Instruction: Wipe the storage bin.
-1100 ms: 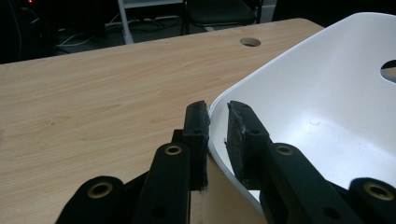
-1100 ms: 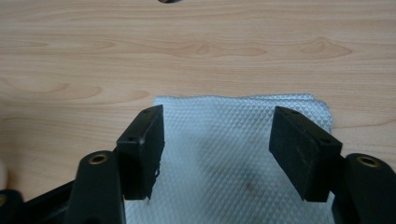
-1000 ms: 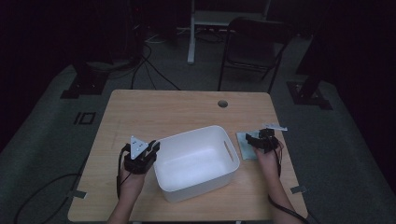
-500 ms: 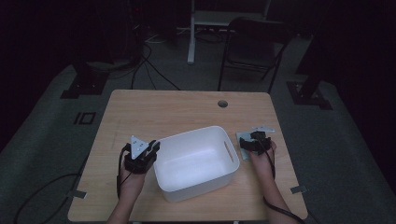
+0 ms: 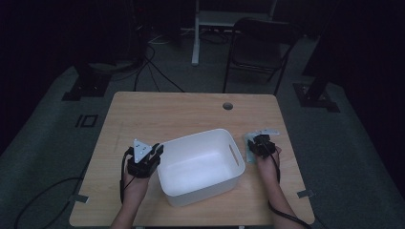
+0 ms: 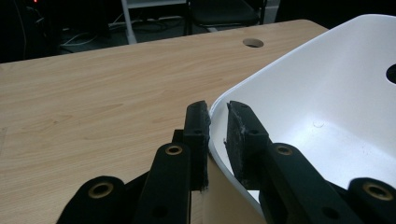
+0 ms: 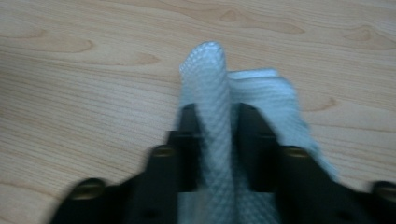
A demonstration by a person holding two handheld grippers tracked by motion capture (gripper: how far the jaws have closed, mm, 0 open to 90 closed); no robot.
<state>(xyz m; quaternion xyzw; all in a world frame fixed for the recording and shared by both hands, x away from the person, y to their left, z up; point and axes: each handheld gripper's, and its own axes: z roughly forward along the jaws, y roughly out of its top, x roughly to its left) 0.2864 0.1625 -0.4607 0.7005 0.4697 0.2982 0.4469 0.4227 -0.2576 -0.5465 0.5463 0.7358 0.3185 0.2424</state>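
A white plastic bin [image 5: 200, 164] stands in the middle of the wooden table. My left gripper [image 5: 154, 153] is shut on the bin's left rim [image 6: 215, 122], one jaw outside the wall and one inside. Right of the bin lies a pale blue-white textured cloth [image 5: 250, 150]. My right gripper [image 5: 254, 149] points down at it; its jaws have just been closing, and a raised fold of the cloth [image 7: 211, 88] is pinched between them. The right gripper view is blurred.
The table [image 5: 167, 114] has a round cable hole [image 5: 228, 106] near its far edge. A dark chair [image 5: 260, 45] and a white desk leg [image 5: 196, 33] stand beyond the table. Cables run over the floor at the left.
My right gripper has come down and slightly toward the bin onto the cloth, and its jaws have shut on a fold. The left gripper and the bin have not moved.
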